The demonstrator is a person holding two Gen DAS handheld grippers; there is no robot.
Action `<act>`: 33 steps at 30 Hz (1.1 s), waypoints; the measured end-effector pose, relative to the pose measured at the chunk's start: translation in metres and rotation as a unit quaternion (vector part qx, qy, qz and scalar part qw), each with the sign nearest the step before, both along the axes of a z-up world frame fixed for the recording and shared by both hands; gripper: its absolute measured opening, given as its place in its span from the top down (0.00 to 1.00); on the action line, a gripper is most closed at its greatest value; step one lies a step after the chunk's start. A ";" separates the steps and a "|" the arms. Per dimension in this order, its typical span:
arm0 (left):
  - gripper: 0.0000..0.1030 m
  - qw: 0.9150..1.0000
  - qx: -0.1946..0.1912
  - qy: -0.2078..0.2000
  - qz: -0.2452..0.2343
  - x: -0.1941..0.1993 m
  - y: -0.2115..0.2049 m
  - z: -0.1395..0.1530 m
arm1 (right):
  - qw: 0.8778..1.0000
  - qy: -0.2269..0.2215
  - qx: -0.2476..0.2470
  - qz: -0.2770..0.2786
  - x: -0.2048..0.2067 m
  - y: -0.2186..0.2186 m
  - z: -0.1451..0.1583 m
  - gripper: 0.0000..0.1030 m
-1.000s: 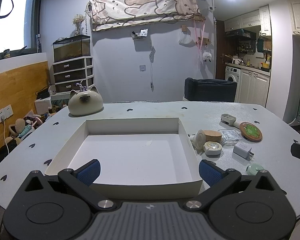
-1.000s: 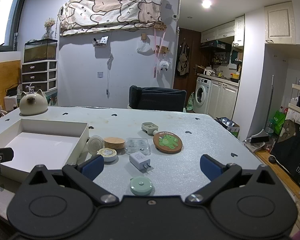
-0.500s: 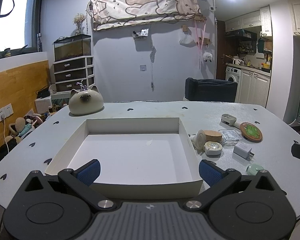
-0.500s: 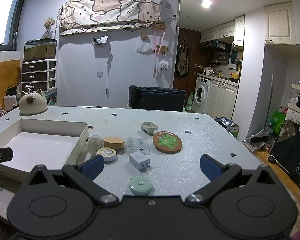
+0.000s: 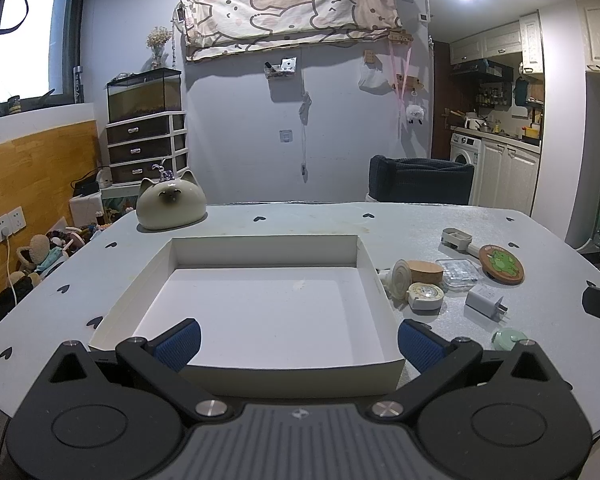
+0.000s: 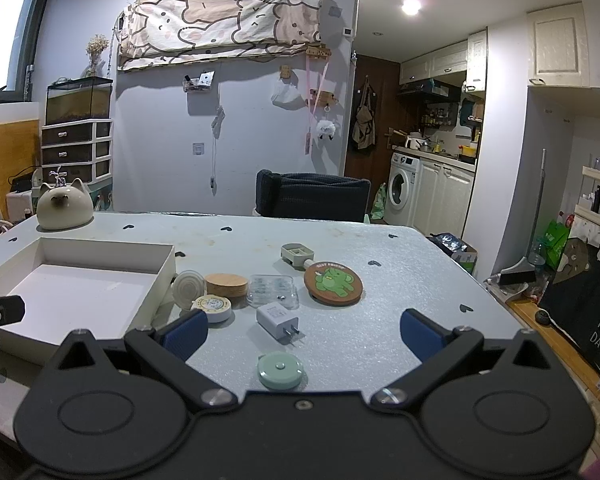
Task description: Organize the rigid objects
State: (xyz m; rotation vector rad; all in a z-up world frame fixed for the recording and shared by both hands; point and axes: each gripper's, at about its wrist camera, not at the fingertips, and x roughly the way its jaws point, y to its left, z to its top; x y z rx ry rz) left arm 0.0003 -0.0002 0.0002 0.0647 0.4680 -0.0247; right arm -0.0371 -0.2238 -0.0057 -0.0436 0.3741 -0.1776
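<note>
A shallow white tray (image 5: 364, 256) (image 6: 166, 272) lies on the grey table, nothing inside it. To its right sits a cluster: a white charger plug (image 6: 276, 320) (image 5: 485, 301), a mint green round case (image 6: 281, 370) (image 5: 508, 339), a white tape roll (image 6: 213, 307) (image 5: 425, 295), a wooden lid (image 6: 226, 284), a clear plastic box (image 6: 273, 289), a round coaster with a green figure (image 6: 333, 283) (image 5: 501, 263). My left gripper (image 5: 298, 340) hangs open over the tray's near edge. My right gripper (image 6: 304, 332) is open, the mint case just below its gap.
A cat-shaped ceramic jar (image 5: 171, 205) (image 6: 63, 205) stands at the table's far left. A small grey-white holder (image 6: 297, 255) lies behind the coaster. A dark chair (image 6: 312, 200) stands beyond the far edge. The table's right edge (image 6: 488, 300) drops to the floor.
</note>
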 end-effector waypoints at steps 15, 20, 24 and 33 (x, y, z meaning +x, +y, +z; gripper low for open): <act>0.00 1.000 -0.001 0.000 0.000 0.000 0.000 0.000 | 1.000 0.001 0.000 0.000 0.000 -0.001 -0.001 0.00; 0.00 1.000 -0.001 0.000 0.000 0.000 0.000 0.000 | 1.000 0.001 0.000 0.000 0.000 -0.001 -0.001 0.00; 0.00 1.000 -0.001 0.000 0.000 0.000 0.000 0.000 | 1.000 0.001 0.000 0.000 0.001 0.001 -0.001 0.00; 0.00 1.000 -0.008 0.001 -0.002 0.003 -0.003 -0.011 | 1.000 0.005 0.002 -0.002 0.000 -0.003 -0.005 0.00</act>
